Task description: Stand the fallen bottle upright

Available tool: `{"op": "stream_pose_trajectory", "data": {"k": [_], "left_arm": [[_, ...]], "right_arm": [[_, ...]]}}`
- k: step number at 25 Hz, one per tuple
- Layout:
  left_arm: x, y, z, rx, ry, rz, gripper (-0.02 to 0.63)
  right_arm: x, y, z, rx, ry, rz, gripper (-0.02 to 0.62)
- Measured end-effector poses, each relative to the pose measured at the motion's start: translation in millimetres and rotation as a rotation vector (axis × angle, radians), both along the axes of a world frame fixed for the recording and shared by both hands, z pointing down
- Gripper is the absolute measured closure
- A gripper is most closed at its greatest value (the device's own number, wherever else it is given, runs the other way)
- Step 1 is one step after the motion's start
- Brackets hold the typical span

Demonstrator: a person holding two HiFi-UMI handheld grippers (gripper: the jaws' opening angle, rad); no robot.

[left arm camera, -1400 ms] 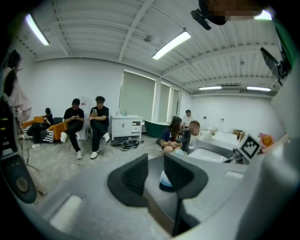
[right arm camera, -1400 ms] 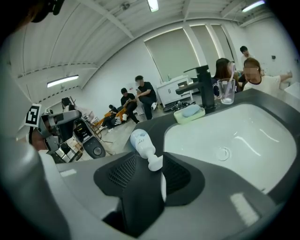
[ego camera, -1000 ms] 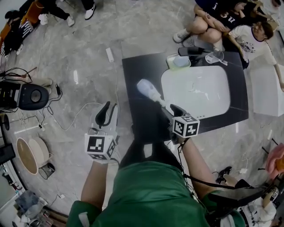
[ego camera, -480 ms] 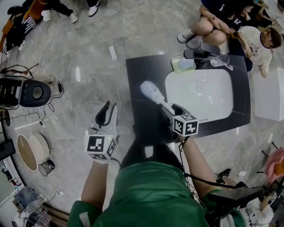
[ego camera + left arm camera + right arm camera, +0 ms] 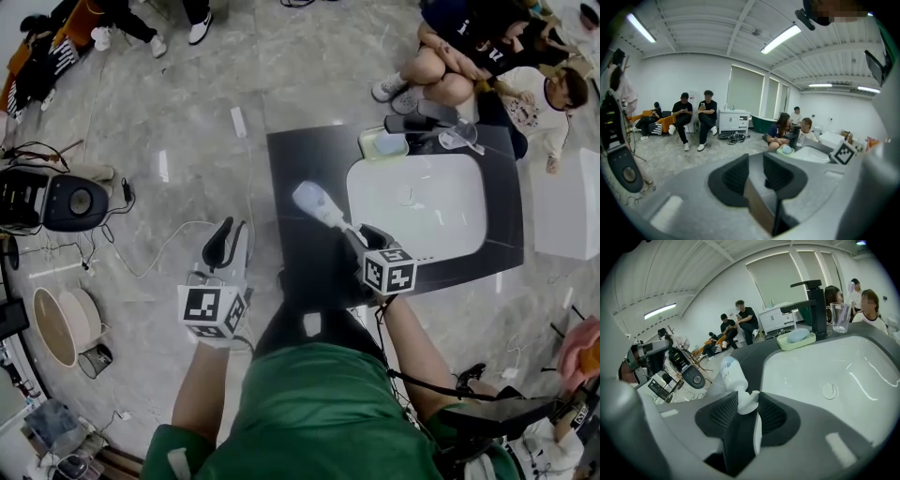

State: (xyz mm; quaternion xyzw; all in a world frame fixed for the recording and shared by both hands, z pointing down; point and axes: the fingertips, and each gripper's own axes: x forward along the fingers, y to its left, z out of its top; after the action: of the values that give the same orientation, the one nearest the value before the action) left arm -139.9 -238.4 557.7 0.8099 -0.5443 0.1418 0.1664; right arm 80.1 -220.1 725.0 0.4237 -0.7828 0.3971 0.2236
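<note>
White bottle (image 5: 314, 202) lies on its side on the dark worktop (image 5: 300, 159), just beside the basin (image 5: 422, 202), along the basin's left rim as the head view shows it. Its rounded base points away from the person and its narrow cap end points back toward the right gripper (image 5: 361, 234).

In the right gripper view the bottle (image 5: 729, 373) slants up and away from the jaws, with the basin (image 5: 843, 376) just to its right. The right gripper (image 5: 747, 399) has just been closing, and the bottle's white cap sits between its two ribbed pads, which press it from both sides at a middling width.

The left gripper (image 5: 232, 234) hangs over the floor, well apart from the basin on the side where the bottle lies, clear of the worktop's edge. In its own view the left gripper (image 5: 755, 161) has its jaws a little apart with nothing between them.

At the basin's far rim stand a black tap (image 5: 813, 301), a pale green soap dish (image 5: 797, 338) holding a blue bar, and a clear glass (image 5: 840, 317). Beyond the basin several people (image 5: 459, 56) sit on the floor.
</note>
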Motion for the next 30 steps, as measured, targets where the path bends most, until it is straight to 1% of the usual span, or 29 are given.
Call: {"op": "stream_pose_trajectory", "data": {"k": [3,8,13,16,19,24,27,30], "left_arm": [[1,2,0,0.005,0.006,-0.003,0.511],[-4,9,0,-0.001,0.005,-0.022,0.514],[-6,17,4,-0.012,0.001,-0.033,0.515],[-7,22,7,-0.018,-0.002,-0.038,0.515],[-8,25,8,-0.019,-0.005,-0.041,0.517],[-9,29,11,-0.026,-0.006,-0.046,0.518],[-11,32,15,-0.037,-0.004,-0.052,0.52],[-13,36,17,-0.047,0.001,-0.058,0.521]], "right_arm": [[0,1,-1,0.01,-0.002,0.005,0.462],[1,2,-1,0.045,0.032,-0.003,0.465],[1,3,3,0.062,0.032,-0.002,0.462],[-2,6,5,0.069,0.042,-0.033,0.462],[-4,8,10,0.069,0.052,-0.062,0.439],[-6,9,19,0.098,0.126,-0.136,0.416],[-9,12,22,0.09,0.104,-0.156,0.416],[-11,15,23,0.084,0.069,-0.137,0.417]]}}
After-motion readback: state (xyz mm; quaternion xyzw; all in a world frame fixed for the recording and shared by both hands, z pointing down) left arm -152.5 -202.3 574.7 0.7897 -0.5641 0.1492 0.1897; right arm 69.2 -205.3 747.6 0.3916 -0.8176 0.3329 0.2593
